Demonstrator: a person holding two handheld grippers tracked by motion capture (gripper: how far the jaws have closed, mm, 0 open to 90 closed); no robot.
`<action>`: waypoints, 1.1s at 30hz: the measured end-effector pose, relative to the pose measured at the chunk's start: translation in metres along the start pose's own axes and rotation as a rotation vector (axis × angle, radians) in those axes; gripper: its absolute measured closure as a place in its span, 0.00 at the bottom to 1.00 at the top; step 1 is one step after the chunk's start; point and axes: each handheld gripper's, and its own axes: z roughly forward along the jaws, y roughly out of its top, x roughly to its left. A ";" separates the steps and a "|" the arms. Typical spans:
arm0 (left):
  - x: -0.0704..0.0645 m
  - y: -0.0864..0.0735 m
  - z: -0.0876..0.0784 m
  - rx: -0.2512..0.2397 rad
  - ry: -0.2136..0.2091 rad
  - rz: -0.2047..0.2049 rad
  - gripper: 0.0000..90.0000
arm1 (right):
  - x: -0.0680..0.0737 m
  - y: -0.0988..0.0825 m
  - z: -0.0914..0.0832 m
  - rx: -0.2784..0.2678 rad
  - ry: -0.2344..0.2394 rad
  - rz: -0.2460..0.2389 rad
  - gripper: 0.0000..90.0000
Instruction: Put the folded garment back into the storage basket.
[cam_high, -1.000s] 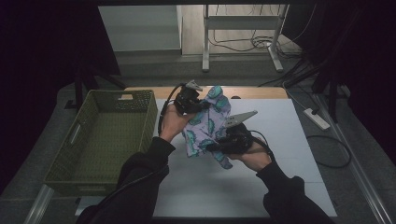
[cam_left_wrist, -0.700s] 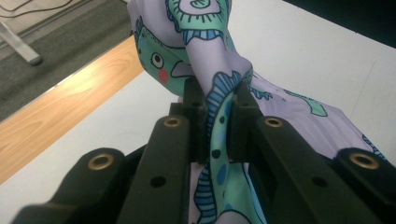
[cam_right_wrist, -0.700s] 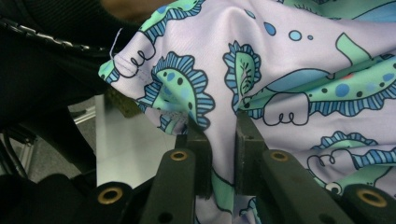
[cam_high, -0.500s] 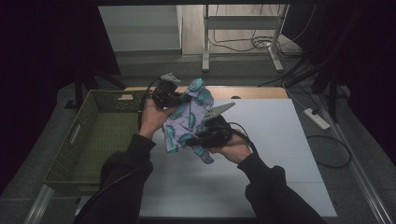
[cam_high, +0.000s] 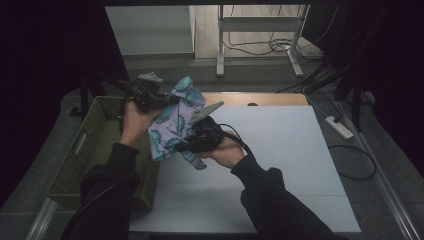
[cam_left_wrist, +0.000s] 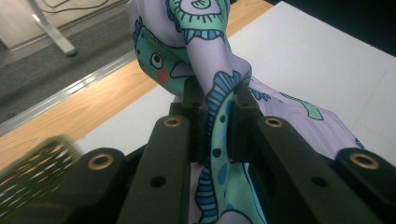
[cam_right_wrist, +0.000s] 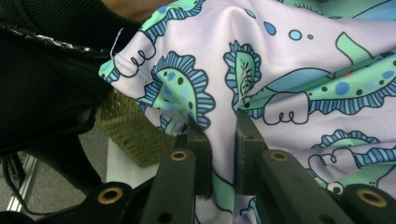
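Lilac cloth printed with green-and-blue dinosaurs (cam_high: 175, 117), crumpled, held above table edge beside olive woven basket (cam_high: 90, 150) | left gripper (cam_high: 150, 97) clamped on upper fold; right gripper (cam_high: 197, 137) clamped lower | left gripper view: white tabletop (cam_left_wrist: 327, 51), wooden strip (cam_left_wrist: 93, 93) | right gripper view: stitched hem (cam_right_wrist: 128, 63)

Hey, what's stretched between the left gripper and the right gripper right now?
The dinosaur-print cloth spans them in the high view: the left gripper pinches its upper part and the right gripper its lower part, beside the green basket.

Left claw (cam_left_wrist: 217, 100) clamps patterned cloth (cam_left_wrist: 205, 51) above white table (cam_left_wrist: 317, 56).
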 end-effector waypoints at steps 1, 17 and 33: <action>0.003 -0.001 -0.005 0.000 0.005 -0.003 0.90 | 0.001 0.004 0.003 0.001 0.004 -0.005 0.89; 0.044 -0.033 -0.065 0.007 0.060 -0.055 0.90 | 0.025 0.052 0.061 0.010 0.056 -0.063 0.89; 0.075 -0.071 -0.106 0.022 0.099 -0.092 0.90 | 0.047 0.077 0.125 0.035 0.091 -0.094 0.88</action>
